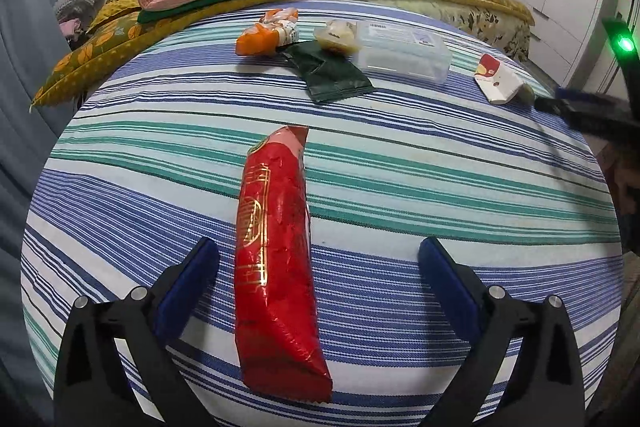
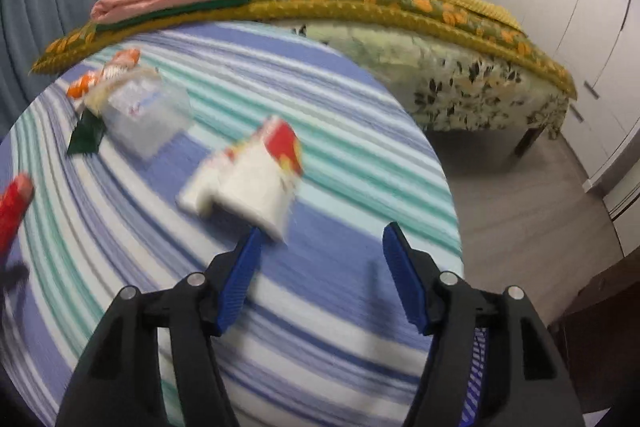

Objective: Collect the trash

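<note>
Red foil wrapper [image 1: 276, 259], gold-printed and crinkled, lies lengthwise on the striped cloth [image 1: 440, 187] between the left gripper's [image 1: 318, 267] spread fingers. Right gripper [image 2: 320, 247], fingers likewise spread, faces a blurred white-and-red carton [image 2: 252, 183]; only its view shows floor [image 2: 520, 195].

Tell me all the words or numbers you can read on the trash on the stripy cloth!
None can be read for sure.
Red wrapper: gold ornamental marks, not legible as words.
Clear plastic box: printed label, too small to read.
Orange wrapper: print too small.
White and red packet: only a picture shows; blurred in the right wrist view.
</note>
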Demonstrator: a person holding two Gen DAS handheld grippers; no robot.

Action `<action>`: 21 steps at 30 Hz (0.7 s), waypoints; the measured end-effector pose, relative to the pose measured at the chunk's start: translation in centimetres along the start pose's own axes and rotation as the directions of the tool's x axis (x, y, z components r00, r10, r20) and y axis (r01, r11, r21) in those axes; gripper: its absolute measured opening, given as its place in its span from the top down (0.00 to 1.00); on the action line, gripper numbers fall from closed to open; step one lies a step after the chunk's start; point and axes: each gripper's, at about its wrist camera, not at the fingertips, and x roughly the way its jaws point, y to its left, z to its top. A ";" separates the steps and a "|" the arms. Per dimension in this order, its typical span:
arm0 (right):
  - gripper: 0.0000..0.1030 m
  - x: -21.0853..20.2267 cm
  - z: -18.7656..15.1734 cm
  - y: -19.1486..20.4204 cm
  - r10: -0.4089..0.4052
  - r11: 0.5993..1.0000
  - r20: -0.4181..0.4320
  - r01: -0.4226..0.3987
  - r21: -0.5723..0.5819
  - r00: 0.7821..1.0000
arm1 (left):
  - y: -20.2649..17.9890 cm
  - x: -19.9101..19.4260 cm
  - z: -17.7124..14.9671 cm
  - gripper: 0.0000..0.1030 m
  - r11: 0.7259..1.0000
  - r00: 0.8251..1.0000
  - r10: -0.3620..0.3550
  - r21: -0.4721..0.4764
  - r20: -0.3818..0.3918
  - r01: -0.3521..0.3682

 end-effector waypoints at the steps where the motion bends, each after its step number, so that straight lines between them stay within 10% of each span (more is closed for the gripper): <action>1: 0.29 -0.2 -0.5 -0.2 0.014 1.000 -0.012 -0.014 -0.006 1.000 | 0.0 0.0 0.0 0.04 1.000 1.000 0.000 0.000 0.000 0.000; 9: 0.16 -1.6 1.2 0.7 0.177 0.974 0.055 -0.183 0.131 0.983 | 0.0 0.0 0.0 0.04 1.000 1.000 -0.001 -0.001 0.000 0.001; 14: 0.17 3.2 4.1 1.0 0.143 0.955 0.002 -0.139 0.261 0.990 | 0.0 0.0 0.0 0.04 1.000 1.000 -0.001 -0.001 0.000 0.001; 17: 0.55 3.7 4.0 1.5 0.115 0.965 0.000 -0.112 0.237 0.993 | 0.0 0.0 0.0 0.04 1.000 1.000 -0.001 -0.001 0.000 0.001; 21: 0.68 2.5 2.9 2.1 0.188 0.971 -0.012 -0.184 0.153 0.982 | 0.0 0.0 0.0 0.04 1.000 1.000 -0.001 -0.001 0.000 0.001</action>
